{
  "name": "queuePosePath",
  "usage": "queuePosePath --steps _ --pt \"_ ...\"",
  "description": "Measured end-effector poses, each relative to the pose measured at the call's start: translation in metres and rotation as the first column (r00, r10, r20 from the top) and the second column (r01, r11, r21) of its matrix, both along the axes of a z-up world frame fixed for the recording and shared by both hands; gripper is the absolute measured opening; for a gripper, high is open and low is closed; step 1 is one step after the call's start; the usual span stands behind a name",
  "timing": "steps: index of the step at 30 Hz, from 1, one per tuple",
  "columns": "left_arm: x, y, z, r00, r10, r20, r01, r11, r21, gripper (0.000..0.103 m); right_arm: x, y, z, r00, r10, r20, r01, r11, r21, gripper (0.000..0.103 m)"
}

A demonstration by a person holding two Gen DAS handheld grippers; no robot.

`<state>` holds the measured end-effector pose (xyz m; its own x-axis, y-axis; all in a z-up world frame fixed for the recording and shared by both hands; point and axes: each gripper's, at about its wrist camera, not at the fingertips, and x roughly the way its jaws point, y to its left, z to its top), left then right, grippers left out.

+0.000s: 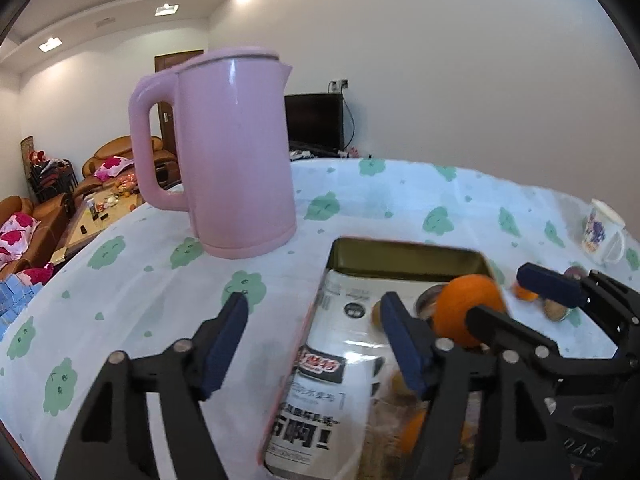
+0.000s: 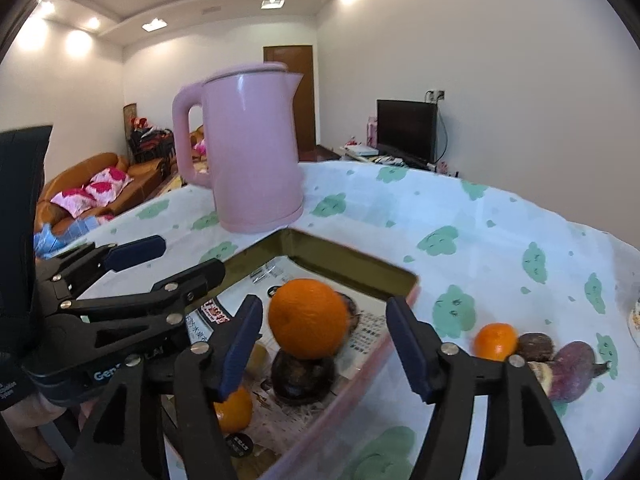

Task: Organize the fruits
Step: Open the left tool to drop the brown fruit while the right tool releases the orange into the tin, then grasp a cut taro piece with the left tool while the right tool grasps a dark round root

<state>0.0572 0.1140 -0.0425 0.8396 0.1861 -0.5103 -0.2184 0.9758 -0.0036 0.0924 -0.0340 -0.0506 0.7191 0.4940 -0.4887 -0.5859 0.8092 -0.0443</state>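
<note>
A shallow tin tray point(image 2: 352, 266) lined with printed paper sits on the tablecloth; it also shows in the left wrist view point(image 1: 404, 254). A large orange point(image 2: 308, 318) is in mid-air or resting atop a dark round fruit point(image 2: 302, 378) in the tray, between my right gripper's open fingers point(image 2: 320, 344), not touched by them. It also shows in the left wrist view point(image 1: 466, 308). Another orange point(image 2: 234, 408) lies in the tray. A small orange point(image 2: 495, 341), a dark fruit point(image 2: 536, 347) and a purple sweet potato point(image 2: 570, 370) lie right of the tray. My left gripper point(image 1: 316, 344) is open over the tray's left edge.
A pink kettle point(image 1: 228, 152) stands behind the tray, also in the right wrist view point(image 2: 252, 148). A white mug point(image 1: 604, 232) stands at the far right. A plate edge point(image 2: 634, 320) shows at the right. The cloth has green cloud prints.
</note>
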Motion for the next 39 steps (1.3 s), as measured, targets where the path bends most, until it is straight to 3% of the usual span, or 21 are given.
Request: queuePosePath --steps 5,11,19,23,31,36,39 --pt "-0.007 -0.022 0.016 0.998 -0.036 0.045 0.036 0.999 0.004 0.087 -0.009 -0.030 0.019 0.998 -0.035 0.043 0.035 0.999 0.005 0.068" --pt "-0.003 -0.069 0.028 0.992 -0.107 0.062 0.105 0.994 0.042 0.096 0.001 -0.091 0.033 0.982 -0.182 0.052 0.180 0.983 0.039 0.068" --pt "0.019 -0.140 0.023 0.974 -0.225 0.020 0.223 0.972 0.069 0.099 0.032 -0.185 0.027 0.894 -0.447 -0.001 0.445 0.890 0.102 0.068" --pt "0.044 -0.166 0.011 0.962 -0.269 -0.044 0.270 0.963 0.014 0.099 0.040 -0.208 0.021 0.854 -0.520 -0.015 0.519 0.849 0.103 0.068" --pt "0.073 -0.206 -0.010 0.928 -0.342 -0.147 0.342 0.939 -0.030 0.091 0.038 -0.222 0.018 0.841 -0.540 -0.029 0.538 0.830 0.146 0.068" --pt "0.087 -0.220 -0.021 0.909 -0.364 -0.203 0.366 0.930 -0.029 0.076 0.040 -0.222 0.016 0.845 -0.533 -0.041 0.532 0.831 0.165 0.069" --pt "0.093 -0.218 -0.026 0.892 -0.391 -0.227 0.381 0.920 -0.085 0.064 0.040 -0.221 0.015 0.857 -0.513 -0.051 0.513 0.840 0.178 0.069"
